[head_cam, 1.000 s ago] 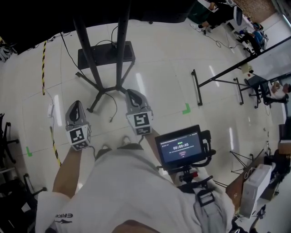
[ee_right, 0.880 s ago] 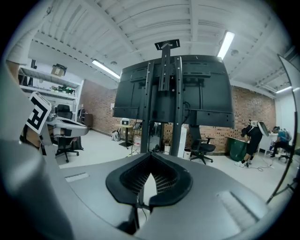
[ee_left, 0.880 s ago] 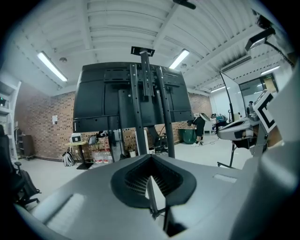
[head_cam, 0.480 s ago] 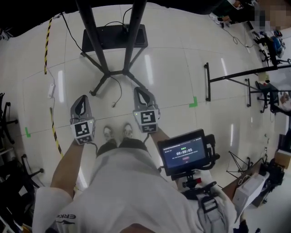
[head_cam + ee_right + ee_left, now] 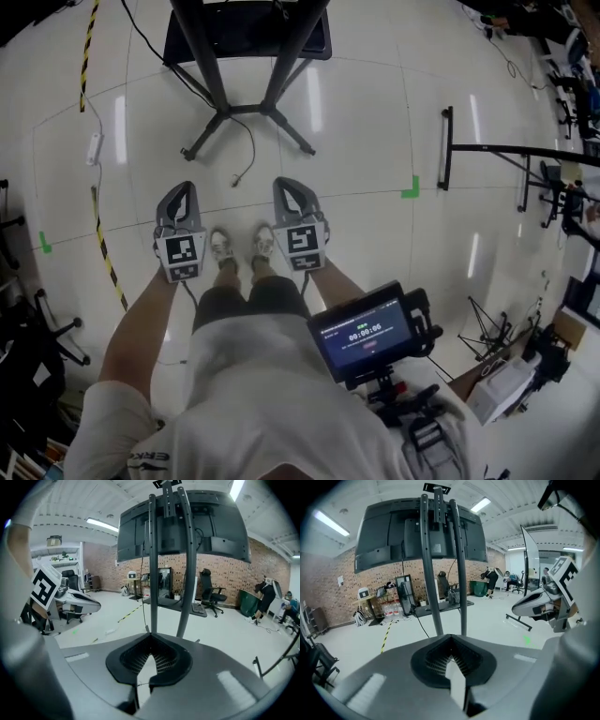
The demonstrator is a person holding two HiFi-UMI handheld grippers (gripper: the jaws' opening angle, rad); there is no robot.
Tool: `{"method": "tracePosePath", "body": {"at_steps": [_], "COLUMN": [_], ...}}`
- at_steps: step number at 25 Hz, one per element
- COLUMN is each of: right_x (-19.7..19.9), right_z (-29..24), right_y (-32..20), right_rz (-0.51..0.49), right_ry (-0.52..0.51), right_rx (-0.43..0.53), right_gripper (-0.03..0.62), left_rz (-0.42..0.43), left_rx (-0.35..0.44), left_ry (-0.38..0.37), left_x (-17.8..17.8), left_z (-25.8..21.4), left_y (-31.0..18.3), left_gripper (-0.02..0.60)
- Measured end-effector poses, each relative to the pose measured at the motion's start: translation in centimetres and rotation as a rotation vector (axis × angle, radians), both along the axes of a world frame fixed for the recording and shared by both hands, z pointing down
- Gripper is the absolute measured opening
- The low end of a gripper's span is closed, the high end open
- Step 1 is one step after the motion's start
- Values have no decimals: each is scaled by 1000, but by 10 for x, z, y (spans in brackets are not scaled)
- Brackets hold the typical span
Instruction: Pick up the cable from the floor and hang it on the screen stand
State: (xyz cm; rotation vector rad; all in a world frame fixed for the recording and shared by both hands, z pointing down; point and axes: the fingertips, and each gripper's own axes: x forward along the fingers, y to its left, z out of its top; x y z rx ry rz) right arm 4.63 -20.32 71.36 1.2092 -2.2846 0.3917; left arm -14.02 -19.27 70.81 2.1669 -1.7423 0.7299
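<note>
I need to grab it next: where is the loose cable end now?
In the head view, the cable end lies on the floor at centre, between the stand's legs and the person's shoes.

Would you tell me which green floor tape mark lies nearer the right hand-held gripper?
The corner-shaped green tape mark on the right; the other green mark lies far left.

green tape corner (image 5: 410,187): on floor | striped tape (image 5: 106,253): floor, left | office chair (image 5: 209,595): by brick wall (image 5: 262,569)
</note>
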Motion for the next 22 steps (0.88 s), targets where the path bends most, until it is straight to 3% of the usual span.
{"method": "tracePosePath", "body": {"at_steps": [12,22], "right_x": [-18,-30], "right_z": [196,381], "right_y": [11,10], "right_rz": [-53,-172], "right_ry": [55,90], "right_rx": [-176,-212], "right_gripper": [14,14], "left_rz": [110,289], "left_rx": [-205,-257], "left_ry": [20,13], "left_x": [10,18], "left_z": [204,398], "left_y": [0,-8], "left_gripper": [2,2]}}
